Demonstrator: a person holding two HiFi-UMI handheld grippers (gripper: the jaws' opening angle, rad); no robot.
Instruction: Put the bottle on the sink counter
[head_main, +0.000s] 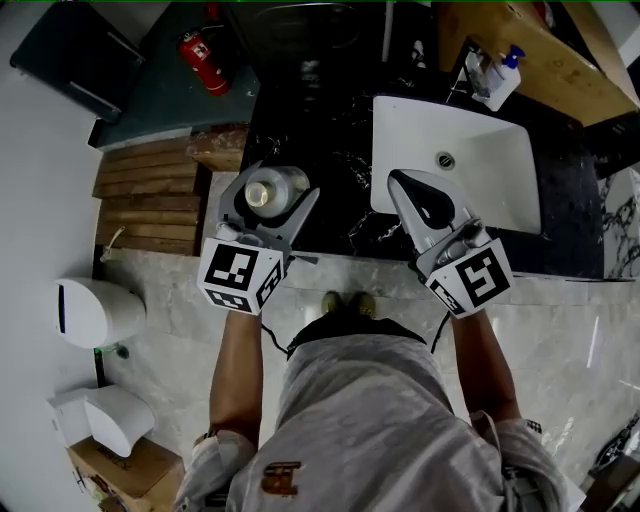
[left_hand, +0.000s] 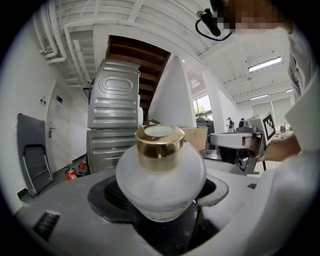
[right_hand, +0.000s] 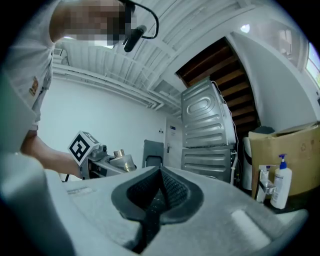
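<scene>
A frosted white bottle (head_main: 272, 190) with a gold cap (left_hand: 159, 145) stands upright between the jaws of my left gripper (head_main: 268, 196), which is shut on it. It hangs over the left end of the black marble sink counter (head_main: 330, 130). In the left gripper view the bottle (left_hand: 161, 180) fills the middle, its base pinched by the grey jaws. My right gripper (head_main: 428, 203) is shut with nothing in it, held over the front edge of the white sink basin (head_main: 490, 170). In the right gripper view its dark pads (right_hand: 159, 195) meet, and the bottle (right_hand: 121, 160) shows far left.
A pump soap dispenser (head_main: 498, 76) stands at the counter's back right beside the tap. A red fire extinguisher (head_main: 204, 58) lies on the floor beyond. A wooden slat stand (head_main: 150, 195) sits left of the counter, with a white bin (head_main: 95, 312) nearer me.
</scene>
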